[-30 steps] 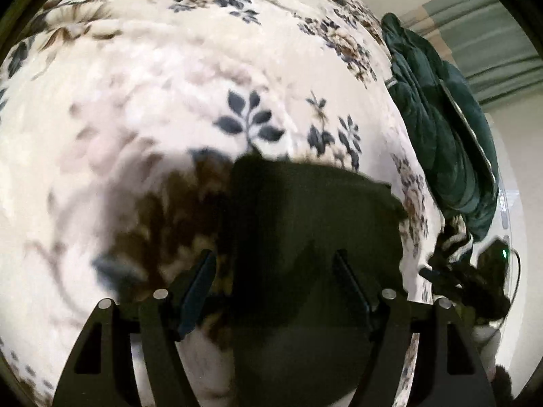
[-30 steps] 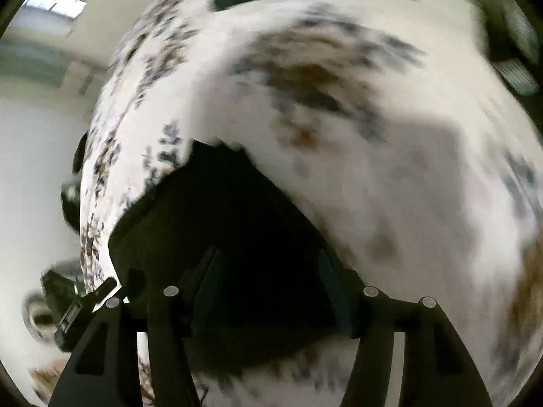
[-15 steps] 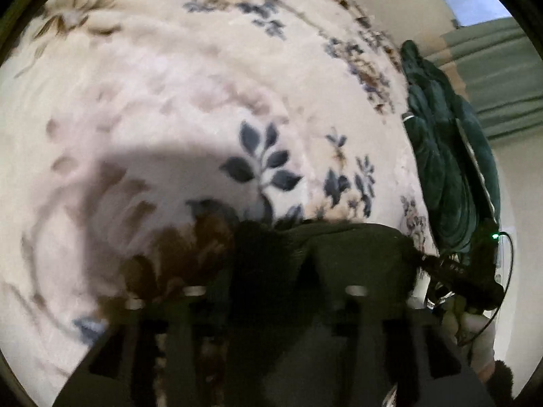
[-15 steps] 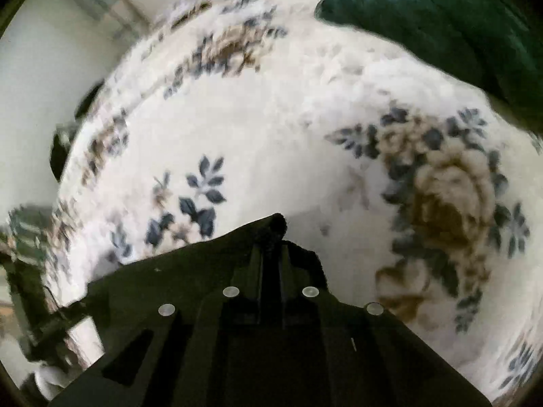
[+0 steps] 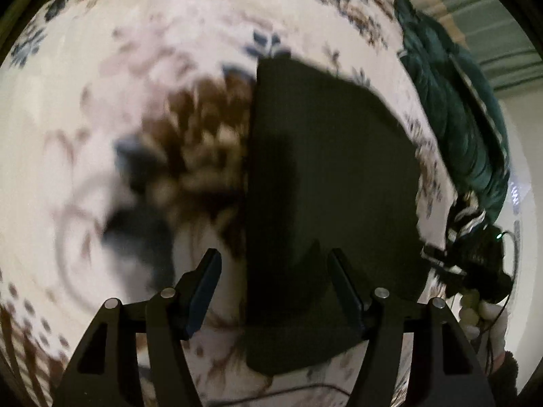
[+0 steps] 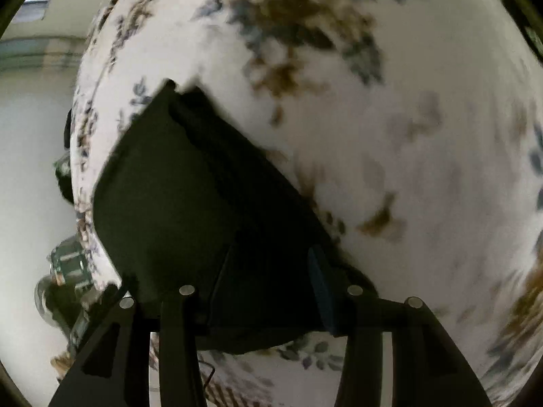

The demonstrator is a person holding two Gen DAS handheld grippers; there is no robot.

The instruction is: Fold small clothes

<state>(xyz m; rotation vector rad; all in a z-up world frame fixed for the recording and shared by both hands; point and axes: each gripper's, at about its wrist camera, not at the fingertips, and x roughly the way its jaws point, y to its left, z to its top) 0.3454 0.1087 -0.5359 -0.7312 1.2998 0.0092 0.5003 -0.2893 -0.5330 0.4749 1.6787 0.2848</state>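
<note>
Lying flat on a floral blanket, the dark folded garment is seen ahead of both cameras; the left gripper is held with its fingers apart over the garment's near edge, nothing clamped; the right gripper is likewise spread above the garment, empty; a green quilted jacket is seen at the far right of the left view. If the next pinch is taken too shallow, only the top layer would be lifted and the fold could be pulled open; the plush blanket could be caught along with it.
</note>
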